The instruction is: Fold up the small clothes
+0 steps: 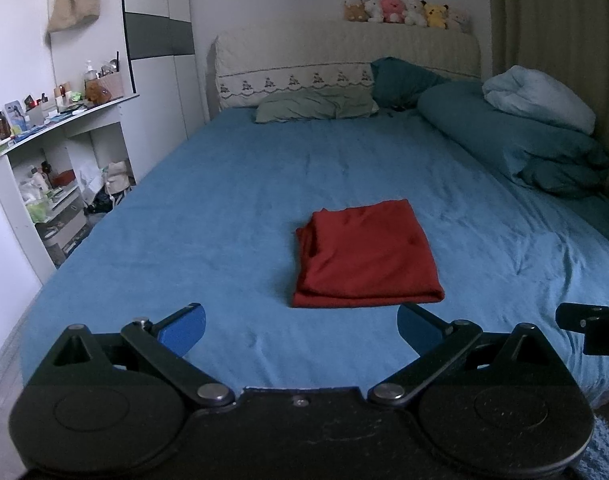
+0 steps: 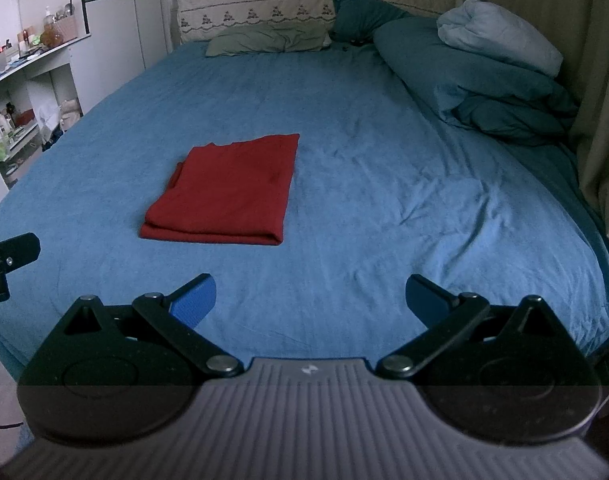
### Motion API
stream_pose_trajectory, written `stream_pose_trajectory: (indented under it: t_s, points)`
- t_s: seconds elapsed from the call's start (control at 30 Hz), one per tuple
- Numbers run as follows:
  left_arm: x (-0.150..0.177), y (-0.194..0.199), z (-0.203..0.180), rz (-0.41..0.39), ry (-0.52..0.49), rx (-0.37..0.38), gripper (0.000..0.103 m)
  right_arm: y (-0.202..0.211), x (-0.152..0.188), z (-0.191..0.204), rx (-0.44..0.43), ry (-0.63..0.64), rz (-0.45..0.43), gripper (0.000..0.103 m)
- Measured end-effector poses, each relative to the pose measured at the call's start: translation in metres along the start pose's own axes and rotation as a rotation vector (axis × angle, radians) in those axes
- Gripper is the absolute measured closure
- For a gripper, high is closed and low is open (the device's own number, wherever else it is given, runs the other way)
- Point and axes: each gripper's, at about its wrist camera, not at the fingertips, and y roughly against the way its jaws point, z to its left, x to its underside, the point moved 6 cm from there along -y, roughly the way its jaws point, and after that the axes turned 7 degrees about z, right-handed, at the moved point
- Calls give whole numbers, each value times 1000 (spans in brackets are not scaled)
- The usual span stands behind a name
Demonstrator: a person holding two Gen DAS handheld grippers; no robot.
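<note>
1. Both grippers, left (image 1: 300,328) and right (image 2: 310,300), hang spread wide and empty over the near edge of the bed (image 1: 232,184).
2. A red garment (image 1: 366,256) lies folded in a neat rectangle at 12 o'clock from the left gripper and 11 o'clock from the right.
3. It looks finished, though the ragged 9 o'clock edge is hard to read.
4. If tidying, pinch only that edge's corners and square them without dragging the layers beneath.

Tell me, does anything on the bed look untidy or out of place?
Nothing serious. The red garment lies folded flat on the blue sheet; only its left edge shows uneven layers. Both claws, left and right, are open and empty.
</note>
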Motion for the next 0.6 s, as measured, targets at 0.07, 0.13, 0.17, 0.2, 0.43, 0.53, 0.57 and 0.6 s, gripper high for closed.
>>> stream_pose_trajectory:
  t_s: [0.07,0.13,0.17,0.2,0.43,0.53,0.57,0.6]
  points:
    - [1,1,0,-1,-2,-2,0,0,0,0,2,-1,0,0]
    - [1,1,1,-2,-4,-4,0,0,0,1,0,-2,0,0]
    - [1,1,2,-3,-5,-3,0,0,0,1,1,-3,1,0]
    - [1,1,1,-3,-6,-3,0,0,0,1,0,-2,1,0]
    - [1,2,0,-3,-5,-3,0,1,-2,1,3,-7,4,0]
    - [0,2,1,-7,-8,-1,0,1,-3,1,4,-5,4,0]
    - [0,2,2,-7,-10,0,0,0,-2,1,3,-5,4,0]
    - [0,2,3,-6,-12,0,0,0,-2,1,3,-6,5,0]
